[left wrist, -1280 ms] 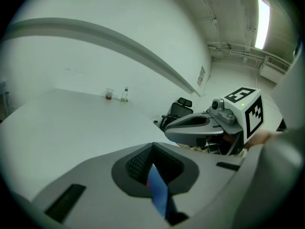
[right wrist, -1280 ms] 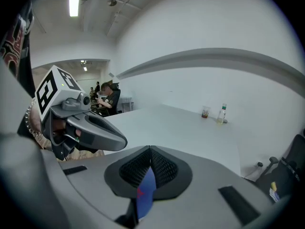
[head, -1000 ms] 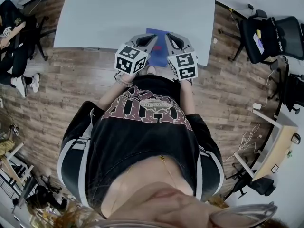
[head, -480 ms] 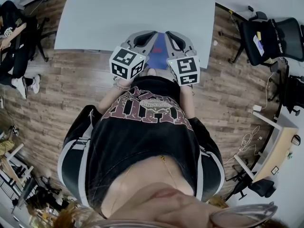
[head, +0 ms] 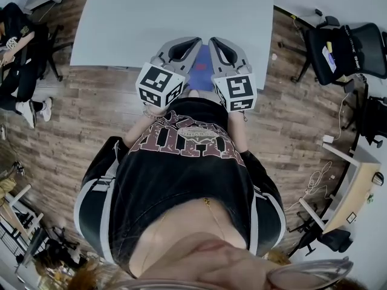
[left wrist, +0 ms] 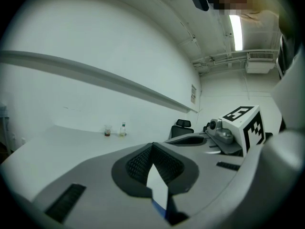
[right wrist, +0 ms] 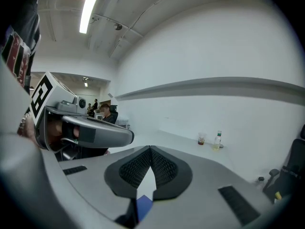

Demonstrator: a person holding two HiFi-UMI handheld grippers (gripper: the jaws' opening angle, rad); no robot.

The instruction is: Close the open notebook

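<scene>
A pale grey rectangular worktop [head: 181, 11] stands on a brown wood-plank floor [head: 91, 113]. A black swivel office chair [head: 341, 47] sits to its right, with a light wooden side table [head: 357, 186] farther off. The walls [left wrist: 95, 42] are plain white, and a long fluorescent ceiling tube [left wrist: 236, 30] glows overhead.

Bright, even indoor light fills every view. A ceiling tube [left wrist: 236, 31] glares overhead in each gripper view and leaves almost no shadow on the white table [head: 175, 11], which washes out and nearly merges with the far wall [left wrist: 95, 42]. The wide lenses bow straight lines, and both gripper views darken to black at their round edges. The left gripper [left wrist: 152, 145] and right gripper [right wrist: 150, 148] loom grey and slightly soft up close. The near bottom of the head view is out of focus.
</scene>
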